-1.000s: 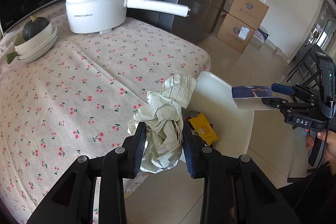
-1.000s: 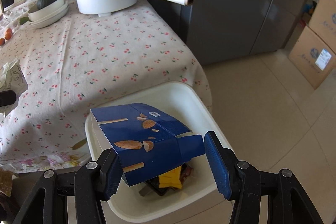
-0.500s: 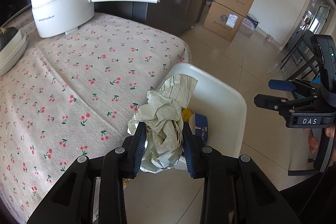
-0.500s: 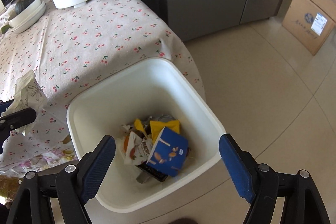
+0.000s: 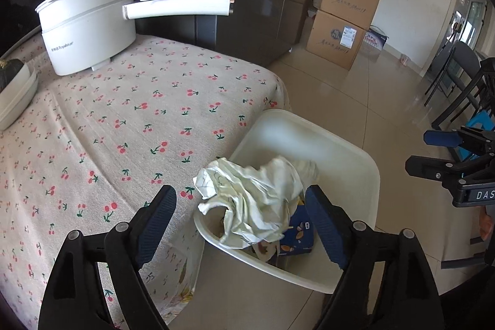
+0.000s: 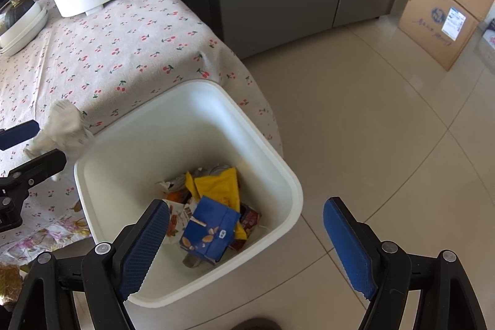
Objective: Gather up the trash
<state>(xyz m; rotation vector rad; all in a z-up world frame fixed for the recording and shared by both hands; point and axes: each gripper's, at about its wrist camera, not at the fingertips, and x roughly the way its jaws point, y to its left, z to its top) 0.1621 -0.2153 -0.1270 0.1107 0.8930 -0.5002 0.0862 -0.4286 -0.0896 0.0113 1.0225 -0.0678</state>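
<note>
Release step: left gripper (image 5: pixel 239 225) jaws opening, crumpled paper (image 5: pixel 253 200) loose between them above the bin (image 5: pixel 355 150); right gripper (image 6: pixel 244 246) wide apart, empty. Next, fetch more trash.

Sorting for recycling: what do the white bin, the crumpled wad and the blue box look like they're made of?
Bin: probably plastic, smooth with a slight sheen, moulded rounded rim and corners.
Crumpled wad: looks like thin paper, matte, pale with faint printed lines, holding sharp creases; a coated wrapper can't be ruled out.
Blue box: likely printed cardboard, with flat panels and folded edges.
</note>
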